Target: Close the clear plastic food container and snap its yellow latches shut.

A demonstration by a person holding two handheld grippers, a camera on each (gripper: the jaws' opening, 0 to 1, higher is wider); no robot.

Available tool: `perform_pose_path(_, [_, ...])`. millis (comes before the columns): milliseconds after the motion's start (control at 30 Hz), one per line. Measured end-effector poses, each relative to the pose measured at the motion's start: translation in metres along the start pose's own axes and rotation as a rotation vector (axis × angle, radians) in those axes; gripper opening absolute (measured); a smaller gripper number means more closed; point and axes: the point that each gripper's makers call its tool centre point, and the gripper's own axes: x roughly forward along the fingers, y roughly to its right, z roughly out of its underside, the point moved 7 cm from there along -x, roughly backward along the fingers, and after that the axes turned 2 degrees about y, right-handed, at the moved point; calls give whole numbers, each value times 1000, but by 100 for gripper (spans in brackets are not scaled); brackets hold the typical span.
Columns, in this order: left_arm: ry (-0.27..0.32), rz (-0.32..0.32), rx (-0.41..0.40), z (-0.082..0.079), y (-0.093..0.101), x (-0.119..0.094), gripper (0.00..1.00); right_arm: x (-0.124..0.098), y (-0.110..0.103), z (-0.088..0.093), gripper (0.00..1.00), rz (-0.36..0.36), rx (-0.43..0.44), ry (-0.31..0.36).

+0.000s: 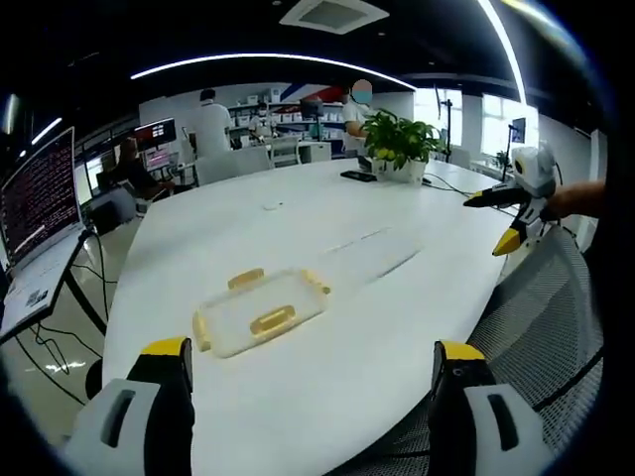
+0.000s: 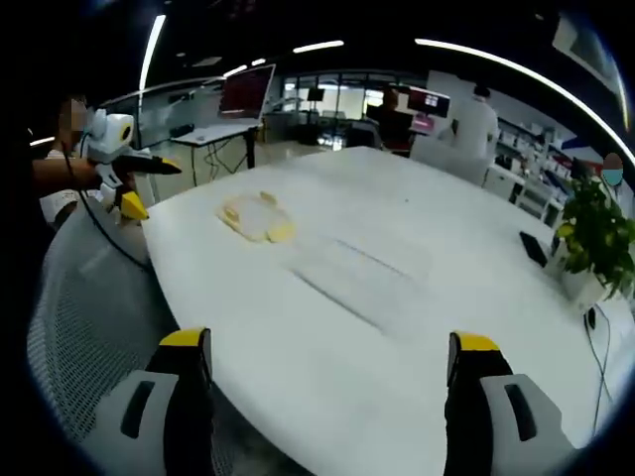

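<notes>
An open-plan office or lab is surrounding a large white table (image 1: 298, 228). Monitors (image 1: 40, 188) are displaying text, people (image 1: 210, 119) are working at desks, and shelving (image 1: 288, 114) is lining the wall.

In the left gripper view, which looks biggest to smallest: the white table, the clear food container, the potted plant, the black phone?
1. white table
2. clear food container
3. potted plant, though it sits farther away
4. black phone
</notes>
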Motion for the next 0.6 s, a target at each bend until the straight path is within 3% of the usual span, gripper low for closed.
perform_pose_path(600, [-2,1,9,-1,0,0,97,-1,1,0,96,-1,-1,-3])
